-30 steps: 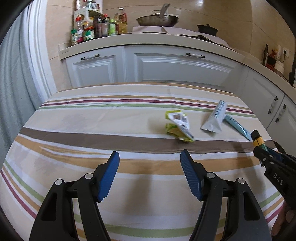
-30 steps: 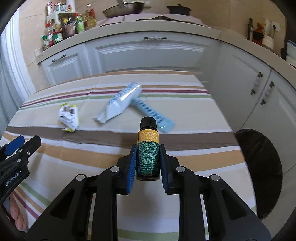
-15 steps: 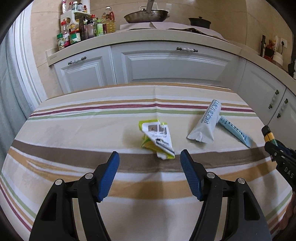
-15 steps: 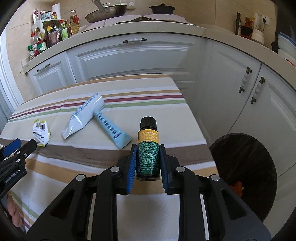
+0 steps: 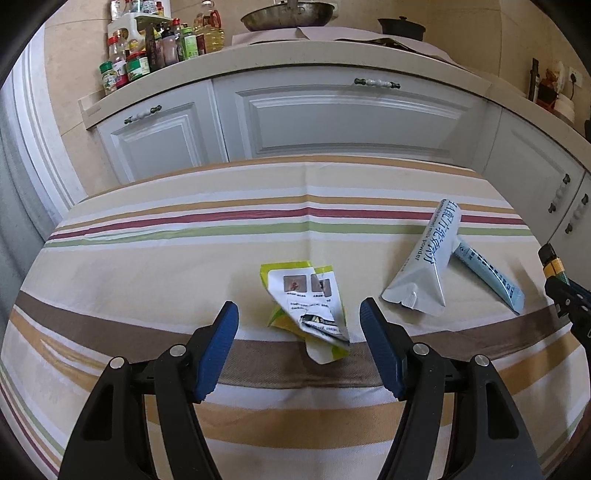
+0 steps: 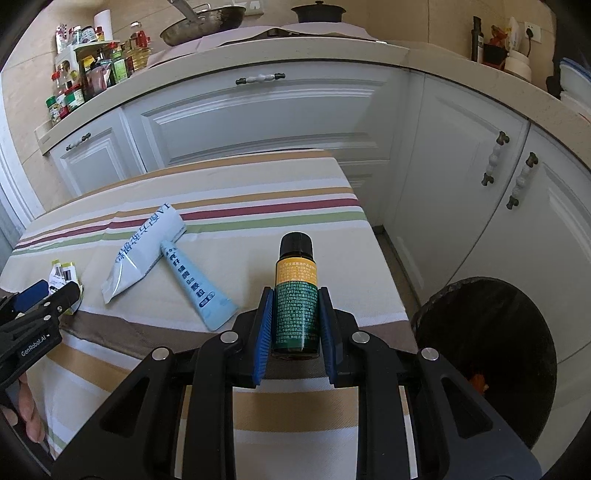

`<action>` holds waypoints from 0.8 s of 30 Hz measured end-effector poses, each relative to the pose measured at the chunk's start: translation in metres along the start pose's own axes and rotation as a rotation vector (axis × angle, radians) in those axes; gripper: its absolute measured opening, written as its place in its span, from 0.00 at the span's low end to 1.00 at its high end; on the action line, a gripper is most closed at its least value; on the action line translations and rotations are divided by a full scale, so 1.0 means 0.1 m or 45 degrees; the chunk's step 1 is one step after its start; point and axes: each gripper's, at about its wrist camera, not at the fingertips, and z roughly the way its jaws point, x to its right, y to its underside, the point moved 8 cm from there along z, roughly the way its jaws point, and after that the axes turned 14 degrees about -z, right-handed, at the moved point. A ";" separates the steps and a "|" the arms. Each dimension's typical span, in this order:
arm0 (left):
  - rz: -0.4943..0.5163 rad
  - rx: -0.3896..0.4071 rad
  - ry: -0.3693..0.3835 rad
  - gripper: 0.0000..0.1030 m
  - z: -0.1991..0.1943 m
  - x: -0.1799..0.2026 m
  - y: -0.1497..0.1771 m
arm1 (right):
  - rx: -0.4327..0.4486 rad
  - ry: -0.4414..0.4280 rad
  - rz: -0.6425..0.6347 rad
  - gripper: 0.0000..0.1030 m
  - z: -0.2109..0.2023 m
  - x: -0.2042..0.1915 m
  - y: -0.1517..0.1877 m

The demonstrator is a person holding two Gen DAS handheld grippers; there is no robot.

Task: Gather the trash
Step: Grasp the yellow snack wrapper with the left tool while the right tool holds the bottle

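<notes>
A wok (image 5: 291, 14) and condiment bottles (image 5: 155, 48) sit on the counter beyond white cabinets (image 5: 343, 118), far ahead of the tool.

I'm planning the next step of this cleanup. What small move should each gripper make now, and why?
Probably carry the right gripper, shut on the small dark bottle, rightward over the black bin beside the table and release. The left gripper is open with the crumpled yellow-green wrapper lined up between its fingers, so it could lower onto that.

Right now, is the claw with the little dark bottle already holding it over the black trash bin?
No: the right claw grips the dark bottle above the striped tablecloth, with the black bin off to its side.
</notes>
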 end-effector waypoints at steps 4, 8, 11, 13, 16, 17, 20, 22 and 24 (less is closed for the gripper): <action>0.013 -0.008 0.010 0.56 0.01 0.03 0.01 | -0.002 -0.001 -0.001 0.22 0.00 0.00 0.00; 0.024 -0.036 0.027 0.38 0.04 0.06 0.03 | -0.006 -0.003 -0.002 0.22 -0.01 0.00 0.01; 0.021 -0.035 0.043 0.33 0.02 0.06 0.02 | -0.004 -0.002 -0.001 0.22 -0.03 0.01 0.01; 0.022 -0.033 0.046 0.31 0.02 0.06 0.03 | -0.001 -0.002 0.000 0.22 -0.04 0.00 0.01; 0.026 -0.018 0.041 0.28 -0.02 0.06 0.04 | 0.007 -0.001 -0.001 0.22 -0.09 -0.02 0.02; 0.028 -0.016 0.041 0.28 -0.04 0.06 0.05 | 0.009 -0.001 -0.001 0.22 -0.12 -0.02 0.03; 0.026 -0.006 0.047 0.25 -0.12 0.04 0.09 | 0.019 -0.003 0.001 0.22 -0.19 -0.05 0.05; 0.029 0.003 0.046 0.25 -0.17 0.04 0.12 | 0.027 -0.006 -0.001 0.22 -0.24 -0.07 0.07; 0.034 0.007 0.050 0.25 -0.22 0.03 0.13 | 0.034 -0.009 -0.001 0.22 -0.30 -0.09 0.09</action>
